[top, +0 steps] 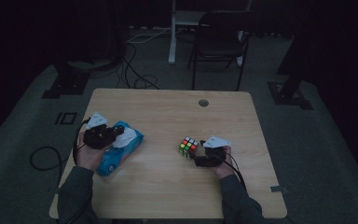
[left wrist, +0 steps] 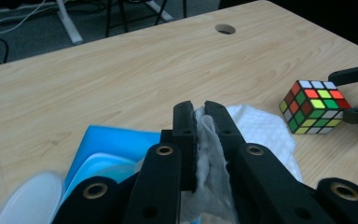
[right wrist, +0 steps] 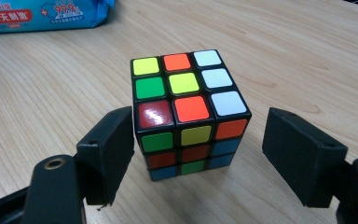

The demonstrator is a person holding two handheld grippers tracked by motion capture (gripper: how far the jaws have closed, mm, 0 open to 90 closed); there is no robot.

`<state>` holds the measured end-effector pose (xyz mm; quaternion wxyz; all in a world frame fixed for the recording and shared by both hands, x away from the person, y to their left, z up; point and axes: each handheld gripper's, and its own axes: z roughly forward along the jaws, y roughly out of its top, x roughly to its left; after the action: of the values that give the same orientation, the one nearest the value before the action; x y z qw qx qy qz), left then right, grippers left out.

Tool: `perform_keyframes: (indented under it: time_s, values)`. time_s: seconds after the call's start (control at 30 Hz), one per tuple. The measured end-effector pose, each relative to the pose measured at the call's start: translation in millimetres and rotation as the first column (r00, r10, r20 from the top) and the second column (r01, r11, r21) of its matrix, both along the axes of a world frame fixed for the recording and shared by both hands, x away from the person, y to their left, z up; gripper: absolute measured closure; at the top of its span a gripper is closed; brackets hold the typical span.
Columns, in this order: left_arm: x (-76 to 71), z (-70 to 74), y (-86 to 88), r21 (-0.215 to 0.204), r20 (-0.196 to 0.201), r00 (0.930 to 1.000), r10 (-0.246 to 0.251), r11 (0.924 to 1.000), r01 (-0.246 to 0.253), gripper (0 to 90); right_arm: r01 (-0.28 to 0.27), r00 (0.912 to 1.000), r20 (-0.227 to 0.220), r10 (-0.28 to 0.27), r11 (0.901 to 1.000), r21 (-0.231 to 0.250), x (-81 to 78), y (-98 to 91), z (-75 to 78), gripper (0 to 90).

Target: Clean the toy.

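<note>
A scrambled colour cube (top: 189, 146) stands on the wooden table (top: 168, 112) right of centre. My right gripper (top: 199, 150) is open around it. In the right gripper view the cube (right wrist: 186, 107) sits between the jaws of that gripper (right wrist: 198, 149), the left jaw close to its side and the right jaw clearly apart. At the left lies a blue pack of wet wipes (top: 121, 151). My left gripper (left wrist: 199, 109) is shut on a white wipe (left wrist: 261, 128) drawn up out of the pack (left wrist: 112, 144). The cube (left wrist: 314, 106) also shows at the right of the left gripper view.
A round cable hole (top: 203, 102) sits near the table's far edge. Behind the table stand a dark chair (top: 219, 37) and a white post (top: 172, 32). Cables (top: 135, 70) lie on the floor. Bare wood stretches between the pack and the cube.
</note>
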<state>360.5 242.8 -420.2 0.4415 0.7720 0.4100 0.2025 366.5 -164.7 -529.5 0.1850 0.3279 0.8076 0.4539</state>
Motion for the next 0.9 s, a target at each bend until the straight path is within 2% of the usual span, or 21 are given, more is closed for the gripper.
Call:
perform_keyframes:
  time_s: [0.43, 0.73, 0.9]
  values:
    - [5.1, -0.3, -13.9, -0.003, 0.002, 0.999, -0.044, 0.999, 0.044, 84.9, 0.0, 1.0, -0.003, 0.0, 1.0, 0.007, 0.5, 1.4, 0.1, 23.5]
    - [10.7, -2.2, -23.5, -0.005, -0.004, 0.9974, -0.071, 0.9974, 0.071, 84.9, -0.023, 0.9995, -0.021, 0.023, 0.9997, -0.007, 3.1, 7.6, -1.5, 16.8]
    - [13.3, -3.5, -29.6, -0.008, -0.007, 0.9964, -0.085, 0.9964, 0.085, 84.8, -0.023, 0.9997, -0.013, 0.023, 0.9995, -0.02, 3.7, 9.5, 0.6, 17.7]
